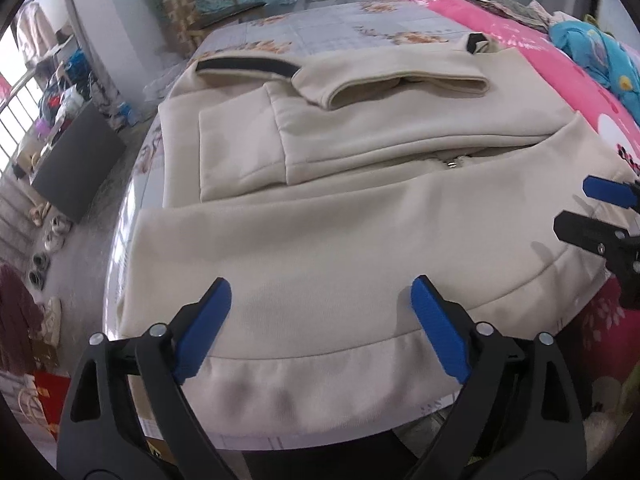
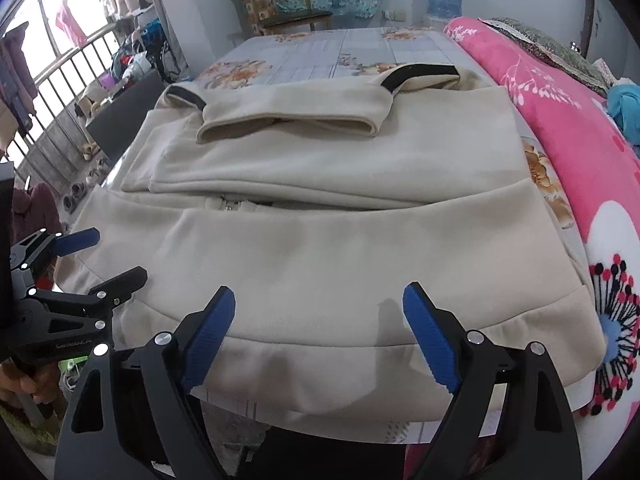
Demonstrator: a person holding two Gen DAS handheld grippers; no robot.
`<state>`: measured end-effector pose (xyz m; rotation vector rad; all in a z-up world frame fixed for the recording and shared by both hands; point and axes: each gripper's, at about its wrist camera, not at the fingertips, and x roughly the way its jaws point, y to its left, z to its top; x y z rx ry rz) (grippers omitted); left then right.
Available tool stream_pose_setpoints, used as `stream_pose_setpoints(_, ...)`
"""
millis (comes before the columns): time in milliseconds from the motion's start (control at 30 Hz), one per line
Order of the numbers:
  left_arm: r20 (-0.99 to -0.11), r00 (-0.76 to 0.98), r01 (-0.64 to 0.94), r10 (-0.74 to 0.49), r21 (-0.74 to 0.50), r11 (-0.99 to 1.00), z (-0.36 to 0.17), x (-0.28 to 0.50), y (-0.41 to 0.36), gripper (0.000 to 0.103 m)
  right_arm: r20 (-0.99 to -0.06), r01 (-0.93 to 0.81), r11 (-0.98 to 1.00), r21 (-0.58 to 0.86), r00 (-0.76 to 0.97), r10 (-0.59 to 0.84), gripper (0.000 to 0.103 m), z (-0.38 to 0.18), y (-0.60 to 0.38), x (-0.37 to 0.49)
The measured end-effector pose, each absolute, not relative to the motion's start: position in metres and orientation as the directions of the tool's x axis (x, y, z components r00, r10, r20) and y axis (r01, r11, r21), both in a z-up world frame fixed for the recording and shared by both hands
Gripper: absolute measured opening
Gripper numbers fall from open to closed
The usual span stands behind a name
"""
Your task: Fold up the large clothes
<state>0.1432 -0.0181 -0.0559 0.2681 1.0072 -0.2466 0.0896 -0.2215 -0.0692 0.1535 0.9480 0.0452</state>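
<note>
A large cream jacket with black collar trim lies flat on the bed, sleeves folded across its chest and its hem hanging at the near edge; it also shows in the right wrist view. My left gripper is open and empty, hovering just above the hem on the left side. My right gripper is open and empty above the hem on the right side. Each gripper shows in the other's view: the right one at the right edge, the left one at the left edge.
A pink floral quilt lies along the right of the bed, with a blue garment on it. The floral bedsheet stretches beyond the jacket. A wooden chair stands at the far end. Shoes and a dark box are on the floor left.
</note>
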Motion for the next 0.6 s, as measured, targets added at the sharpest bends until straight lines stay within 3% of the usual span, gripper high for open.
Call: stream_pose_setpoints(600, -0.862, 0.496, 0.286, -0.104, 0.049, 0.957, -0.061, 0.151, -0.011, 0.096, -0.819, 0.025, 0.995, 0.101, 0.57, 0.069, 0.095, -0.086, -0.216, 0.094)
